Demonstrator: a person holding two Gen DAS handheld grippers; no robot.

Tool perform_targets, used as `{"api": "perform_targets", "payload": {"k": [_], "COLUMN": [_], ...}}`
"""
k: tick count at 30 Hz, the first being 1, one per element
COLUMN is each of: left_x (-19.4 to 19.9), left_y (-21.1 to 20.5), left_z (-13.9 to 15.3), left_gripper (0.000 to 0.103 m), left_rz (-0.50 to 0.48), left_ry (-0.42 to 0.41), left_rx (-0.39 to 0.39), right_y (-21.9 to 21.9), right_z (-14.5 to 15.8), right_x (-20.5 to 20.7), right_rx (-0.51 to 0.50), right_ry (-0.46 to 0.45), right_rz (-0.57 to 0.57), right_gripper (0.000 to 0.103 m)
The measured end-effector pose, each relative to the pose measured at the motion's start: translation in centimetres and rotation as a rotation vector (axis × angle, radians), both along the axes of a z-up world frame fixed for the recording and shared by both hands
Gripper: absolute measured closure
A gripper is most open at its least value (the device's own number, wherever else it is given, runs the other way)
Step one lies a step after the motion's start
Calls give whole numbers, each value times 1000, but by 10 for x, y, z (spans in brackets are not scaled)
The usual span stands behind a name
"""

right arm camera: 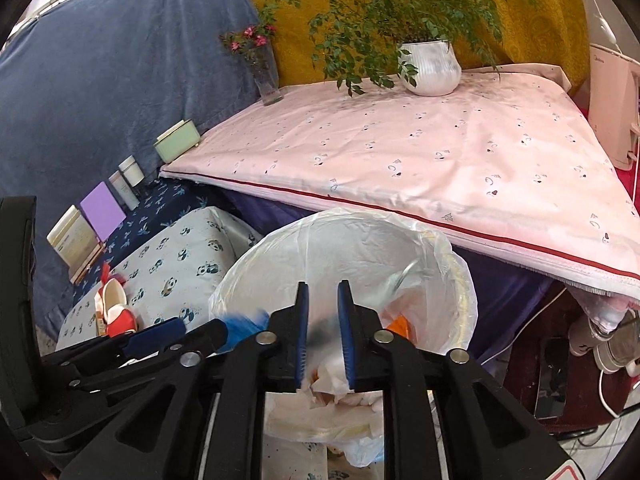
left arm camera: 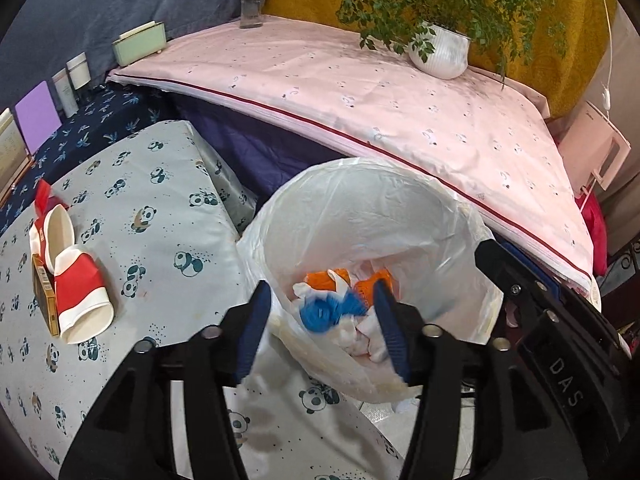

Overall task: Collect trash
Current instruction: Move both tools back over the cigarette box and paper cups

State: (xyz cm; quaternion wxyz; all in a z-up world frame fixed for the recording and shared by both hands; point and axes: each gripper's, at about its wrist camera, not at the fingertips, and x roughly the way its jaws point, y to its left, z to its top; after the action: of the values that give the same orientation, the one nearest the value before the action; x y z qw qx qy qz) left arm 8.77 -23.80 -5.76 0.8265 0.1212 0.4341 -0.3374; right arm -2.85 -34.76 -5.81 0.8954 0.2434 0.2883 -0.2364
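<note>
A bin lined with a white plastic bag [left arm camera: 360, 216] stands between the beds and holds orange, white and blue trash [left arm camera: 332, 308]. My left gripper [left arm camera: 320, 304] hangs open over the bin's near rim, with blurred blue trash between and below its fingers. My right gripper [right arm camera: 322, 304] is over the same bin [right arm camera: 344, 240], jaws slightly apart, nothing held; a blurred silvery piece [right arm camera: 400, 280] shows inside the bag. Two crushed red-and-white paper cups [left arm camera: 76, 280] and a small brown box [left arm camera: 45, 300] lie on the panda-print surface [left arm camera: 160, 240] to the left.
A pink-covered surface [left arm camera: 360, 92] lies behind the bin with a potted plant [left arm camera: 440, 52] and a glass vase [left arm camera: 252, 0]. A green box [left arm camera: 138, 42], bottles [left arm camera: 72, 80] and a purple card [left arm camera: 38, 116] line the left wall. Cables and shoes [right arm camera: 600, 344] lie at right.
</note>
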Motion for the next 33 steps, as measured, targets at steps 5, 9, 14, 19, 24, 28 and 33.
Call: {"api": "perform_targets", "payload": {"k": [5,9,14,19,24,28,33], "left_x": [8,13,16,20,26,31,38], "left_y": [7,16,30,46,65,82,107], "left_z": [-2,-2,1,3,4,4,4], "left_gripper": [43,43,42,41,41,40,33], "left_rz": [25,43,66,96,133,169,223], "left_ry": [2,6,5,1,5,11,13], "left_rx": [2,-4,-13,-20,-26,-34,-46], "right_y": [-1,4,13,28,43,57,77], "right_z": [1,2,5,11,16,20,23], "right_x": [4,6,10,16,23,30,40], "right_rx": [-5,-13,-20,-34,-48,-59,-72], "right_ry": [-3,0,1,0,2,4,9], "right_rz": [-5,3,18,43,75,102,143], "right_gripper": [78,76,72,70,69,69,67]}}
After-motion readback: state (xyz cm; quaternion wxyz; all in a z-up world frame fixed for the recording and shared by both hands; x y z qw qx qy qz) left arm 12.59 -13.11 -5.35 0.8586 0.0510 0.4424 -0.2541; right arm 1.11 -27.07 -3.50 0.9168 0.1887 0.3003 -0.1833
